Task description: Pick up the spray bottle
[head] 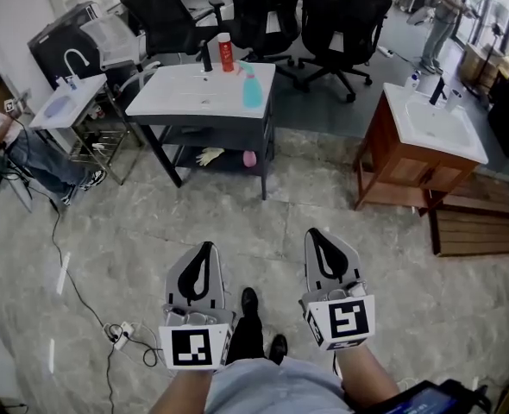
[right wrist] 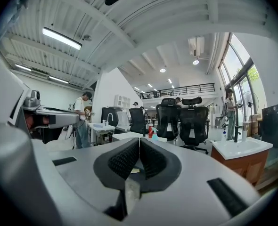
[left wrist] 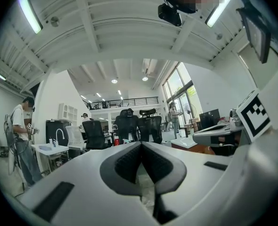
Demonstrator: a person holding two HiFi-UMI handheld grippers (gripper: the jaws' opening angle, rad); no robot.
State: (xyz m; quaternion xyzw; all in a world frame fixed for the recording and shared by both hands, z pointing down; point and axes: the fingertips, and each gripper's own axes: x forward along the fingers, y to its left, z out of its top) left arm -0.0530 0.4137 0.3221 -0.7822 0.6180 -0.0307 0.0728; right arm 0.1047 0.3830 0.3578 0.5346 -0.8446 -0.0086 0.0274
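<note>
- The left gripper [head: 206, 250] sat low in the head view over the marbled floor [head: 108, 231]. Its jaws were pressed together with nothing between them, and its own view showed the pads meeting along one line.
- The right gripper [head: 314, 235] was at about 3 o'clock of it, just beside, with its jaws likewise pressed together and empty.
- The spray bottle [head: 252, 86], pale teal, stood upright on the white counter [head: 172, 100], near that counter's right end.
- The bottle lay at about 1 o'clock from the left gripper and about 11 o'clock from the right one. It was well apart from both, with floor between.
- A red bottle [head: 226, 53] stood near the spray bottle, at about 11 o'clock of it, and a black faucet [head: 205, 57] stood just beside the red bottle at 9 o'clock.
- In the right gripper view the spray bottle appeared small and far off, at about 1 o'clock above the closed jaw tips.
</note>
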